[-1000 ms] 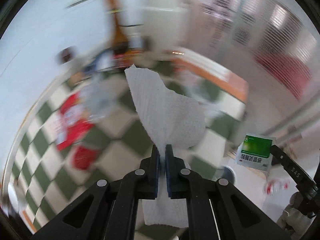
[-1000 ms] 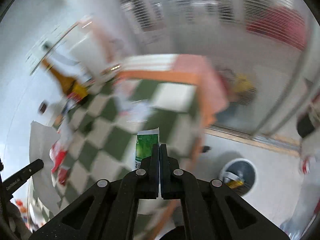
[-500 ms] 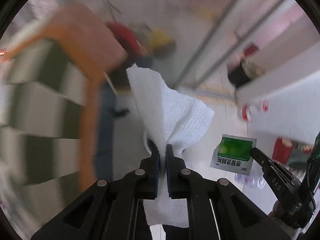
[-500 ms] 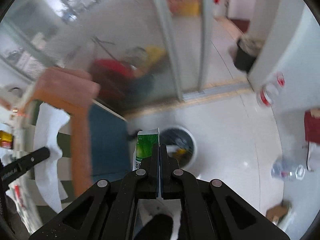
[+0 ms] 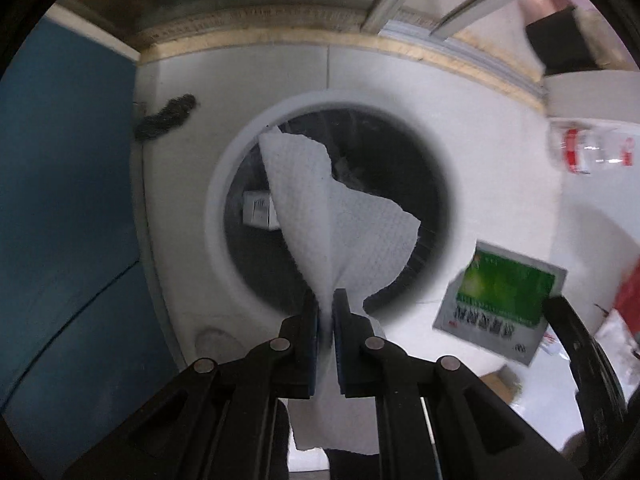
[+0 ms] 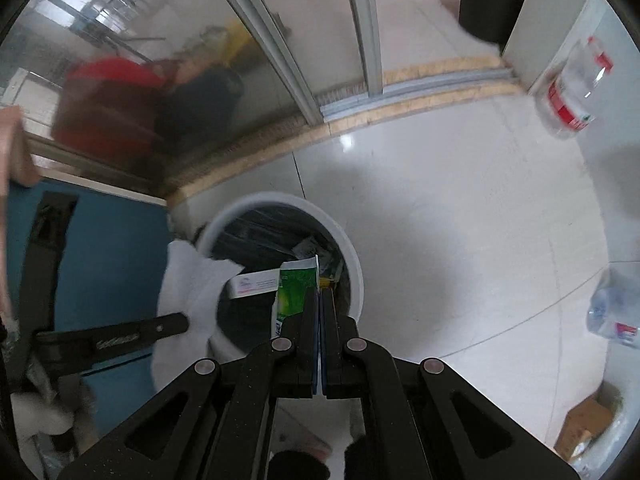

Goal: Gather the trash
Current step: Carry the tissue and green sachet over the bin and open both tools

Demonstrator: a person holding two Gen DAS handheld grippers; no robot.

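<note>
Paper towel (image 5: 340, 216), sachet (image 6: 296, 288) pinched, hand-held grippers down over bin (image 6: 352, 248).

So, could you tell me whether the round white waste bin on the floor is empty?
Not empty. The round white waste bin already holds a white carton and other scraps on its dark liner; how full, I cannot tell.

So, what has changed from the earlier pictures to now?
Both hands swung away from the checkered table and down over the white bin on the floor. Nothing was let go: the left gripper still pinches the paper towel, and the right gripper still pinches the green sachet.
</note>
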